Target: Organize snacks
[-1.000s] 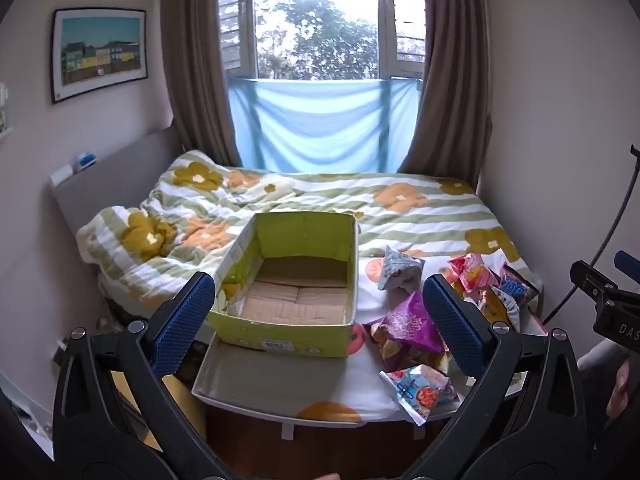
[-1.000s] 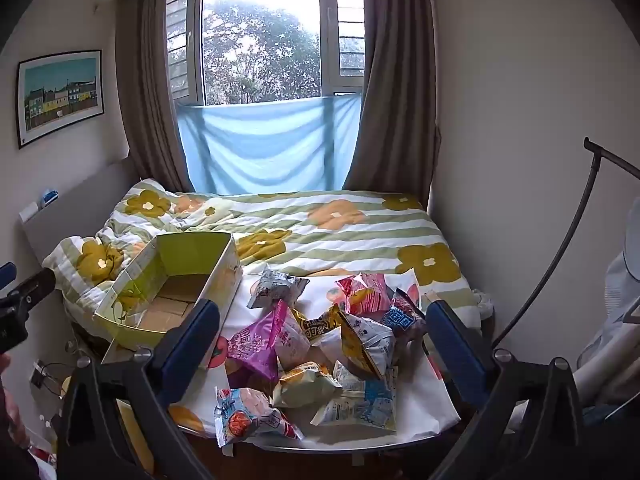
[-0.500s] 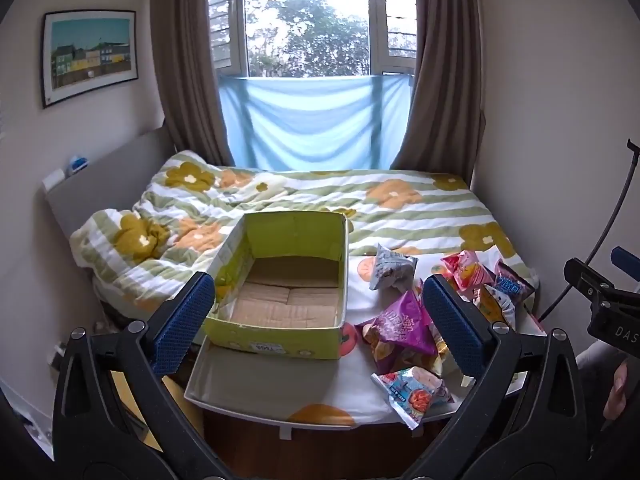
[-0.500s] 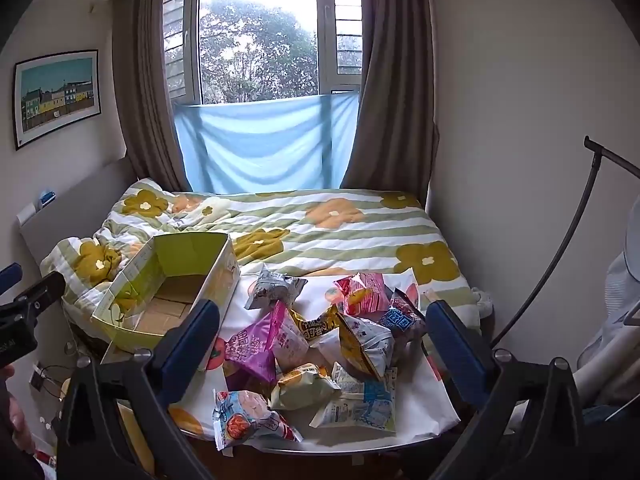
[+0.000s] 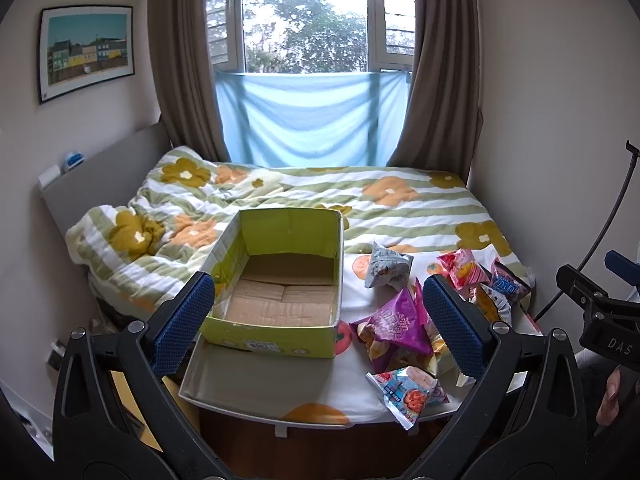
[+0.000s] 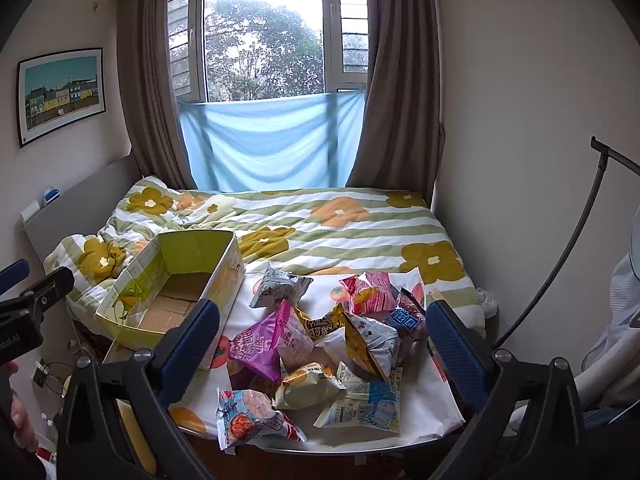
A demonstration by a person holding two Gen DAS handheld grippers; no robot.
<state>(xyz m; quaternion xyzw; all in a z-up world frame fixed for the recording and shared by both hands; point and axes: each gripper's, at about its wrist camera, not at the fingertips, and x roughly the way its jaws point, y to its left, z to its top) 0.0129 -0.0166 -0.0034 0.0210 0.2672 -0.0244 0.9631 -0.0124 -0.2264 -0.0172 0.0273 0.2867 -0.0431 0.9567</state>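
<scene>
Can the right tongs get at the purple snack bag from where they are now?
Probably yes. The right tongs are open and empty, and the purple snack bag lies on top of the pile, nothing covering it. The green box stands to its left, clear of the path.

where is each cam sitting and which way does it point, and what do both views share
Left wrist: rides the left gripper, faces the bed and window, centred on the green box; own open fingers show, with the right gripper at the right edge.
Right wrist: rides the right gripper, faces the same way, centred on the snack pile; own open fingers show, with the left gripper at the left edge.
Shared: box, snacks, bed, window.
</scene>
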